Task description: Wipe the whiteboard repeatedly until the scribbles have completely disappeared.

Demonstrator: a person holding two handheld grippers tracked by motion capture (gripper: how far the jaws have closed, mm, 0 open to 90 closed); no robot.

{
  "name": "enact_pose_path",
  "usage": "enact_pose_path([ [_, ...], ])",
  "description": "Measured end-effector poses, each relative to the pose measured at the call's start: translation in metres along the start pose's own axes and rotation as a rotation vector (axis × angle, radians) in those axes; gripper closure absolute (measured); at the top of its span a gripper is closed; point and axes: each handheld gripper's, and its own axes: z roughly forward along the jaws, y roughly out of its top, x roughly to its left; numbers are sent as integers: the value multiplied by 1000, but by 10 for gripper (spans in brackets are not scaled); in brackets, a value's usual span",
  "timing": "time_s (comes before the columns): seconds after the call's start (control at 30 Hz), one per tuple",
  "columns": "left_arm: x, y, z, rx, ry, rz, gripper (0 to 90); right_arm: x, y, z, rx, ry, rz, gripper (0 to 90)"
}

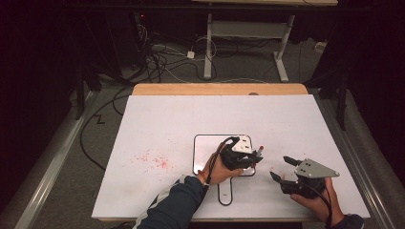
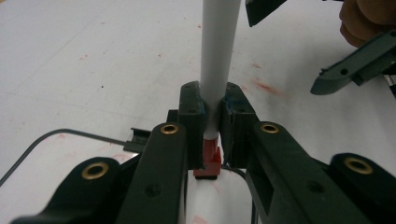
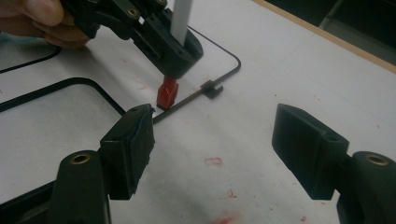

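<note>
**Left gripper clamped on the red-capped marker, right gripper wide and empty**

While your left gripper (image 1: 252,160) sits near the centre of the high view, its jaws are closed tight on the white marker (image 2: 219,60), pressing the barrel from both sides. From the left gripper view the barrel runs up toward 12 o'clock, and the red cap (image 2: 208,163) sticks out below the pads at 6 o'clock. From the right gripper view that red cap (image 3: 166,92) points down at the small whiteboard (image 1: 206,148) and hangs at the board's black rim; whether it touches the rim you cannot tell.

Your right gripper (image 1: 282,168) lies at about 4 o'clock from the left one, near it but apart. Its jaws stand wide apart with nothing between them, only the bare white table (image 1: 157,119) below.

That whiteboard rests flat at the middle of the table, under your left hand (image 1: 217,167), its handle reaching toward 6 o'clock. Red smudges (image 1: 154,160) mark the table at 9 o'clock from the board, and fainter red flecks (image 3: 219,186) show between the right jaws.
</note>
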Motion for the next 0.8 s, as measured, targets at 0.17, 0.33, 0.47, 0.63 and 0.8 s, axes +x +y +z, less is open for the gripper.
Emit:
enact_pose_path([
  [0.17, 4, 2, -5, 4, 23, -20, 789, -1, -1, -1, -1, -2, -1, 305],
  [0.33, 13, 5, -16, -11, 44, -49, 789, 0, 0, -1, -3, -4, -1, 305],
  [0.47, 15, 5, -23, -8, 51, -50, 789, 0, 1, -1, -4, -4, -2, 305],
  [0.63, 21, 6, -36, -10, 73, -67, 789, 0, 1, -1, -6, -7, -1, 304],
  [0.8, 27, 6, -53, -13, 108, -66, 789, -1, 1, -1, -7, -8, 1, 303],
])
